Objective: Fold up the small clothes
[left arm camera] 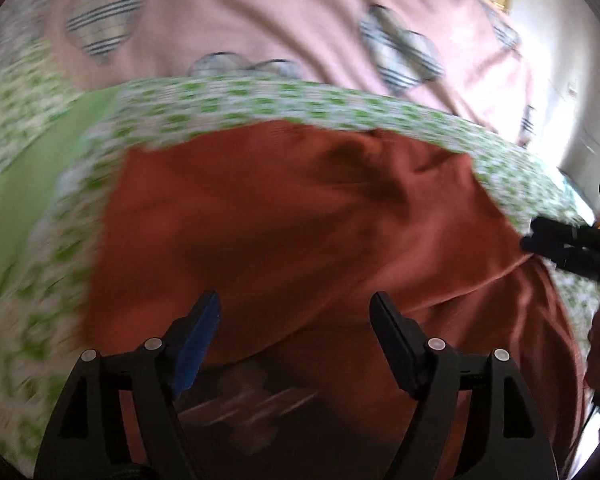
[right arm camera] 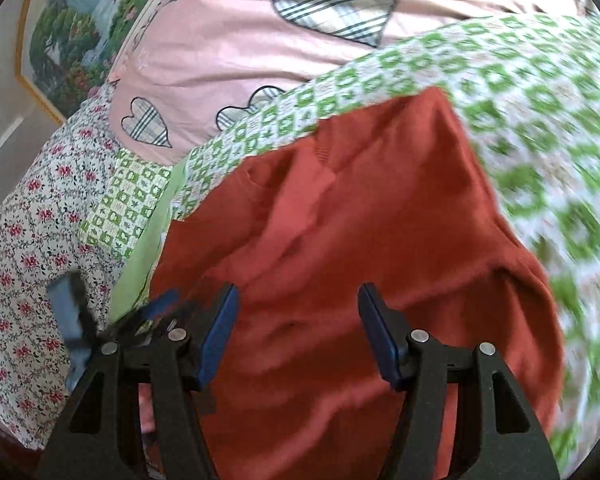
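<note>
A rust-red garment lies spread on a green-and-white patterned sheet, with some wrinkles near its far edge. My left gripper hovers over the garment's near part, jaws wide apart, nothing between the pads. In the right wrist view the same garment fills the middle. My right gripper stands open above it, with no cloth between its blue pads. The right gripper's dark fingers show at the garment's right edge in the left wrist view. The left gripper appears blurred at the garment's left edge.
Beyond the sheet lies a pink cover with plaid hearts. A floral cloth lies to the left, with a plain green band beside the garment. A framed landscape picture hangs on the wall behind.
</note>
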Motion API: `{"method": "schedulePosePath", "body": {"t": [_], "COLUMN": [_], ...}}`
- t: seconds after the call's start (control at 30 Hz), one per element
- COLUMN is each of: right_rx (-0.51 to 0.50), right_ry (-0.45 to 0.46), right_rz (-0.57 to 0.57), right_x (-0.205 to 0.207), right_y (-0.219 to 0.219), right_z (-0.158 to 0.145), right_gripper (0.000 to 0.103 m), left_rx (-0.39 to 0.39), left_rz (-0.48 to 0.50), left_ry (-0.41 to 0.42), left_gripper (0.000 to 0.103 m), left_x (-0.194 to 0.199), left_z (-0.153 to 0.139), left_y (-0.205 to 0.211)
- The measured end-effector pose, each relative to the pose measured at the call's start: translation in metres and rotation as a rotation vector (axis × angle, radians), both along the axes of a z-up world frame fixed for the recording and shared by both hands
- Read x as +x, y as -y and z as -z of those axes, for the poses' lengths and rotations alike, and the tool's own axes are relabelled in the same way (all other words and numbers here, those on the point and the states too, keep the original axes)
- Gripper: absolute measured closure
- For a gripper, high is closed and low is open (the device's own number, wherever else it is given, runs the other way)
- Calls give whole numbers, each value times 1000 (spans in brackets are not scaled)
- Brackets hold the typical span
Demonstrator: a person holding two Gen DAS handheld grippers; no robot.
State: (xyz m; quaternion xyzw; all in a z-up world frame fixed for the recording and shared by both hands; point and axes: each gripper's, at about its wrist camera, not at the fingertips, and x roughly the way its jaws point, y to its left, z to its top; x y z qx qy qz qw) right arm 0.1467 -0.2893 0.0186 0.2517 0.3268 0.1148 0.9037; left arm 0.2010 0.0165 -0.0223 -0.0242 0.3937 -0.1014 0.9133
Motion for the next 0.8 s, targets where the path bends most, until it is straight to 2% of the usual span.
{"method": "schedulePosePath", "body": {"t": [0.13,0.23,0.33,0.43,0.5,0.53,0.57,0.67,0.8], "right_rx": [29,86,122,170,184,193,190,173,230], "right_ry": [-17,-48,-84,-103,-95,-88,-66,36,171], "right_rz": [6,30,39,36,19,5,4,17,66], "right_x": [44,83,113,134,141,142,141,121,77], "right_y": [4,13,15,13,10,7,6,10,42], "right_z": [5,16,28,40,41,39,33,4,-33], "right_gripper": [40,40,40,41,58,83,98,98,98], "left_rx": [37,59,20,35,58,72,79,87,106], "left_rz": [-148,-240,-277,-271,-247,-231,-222,-203,-219], "left_ry": [-11,-59,-101,-115,-117,-115,-110,-102,-108], "left_gripper": [25,25,26,25,25,25,26,26,27], "left_x": [-16,-13,-3,7,12,13,12,11,18], "left_z": [11,27,38,41,42,42,42,42,40], "left_y": [-57,-90,-110,-109,-101,-97,-95,-91,-85]}}
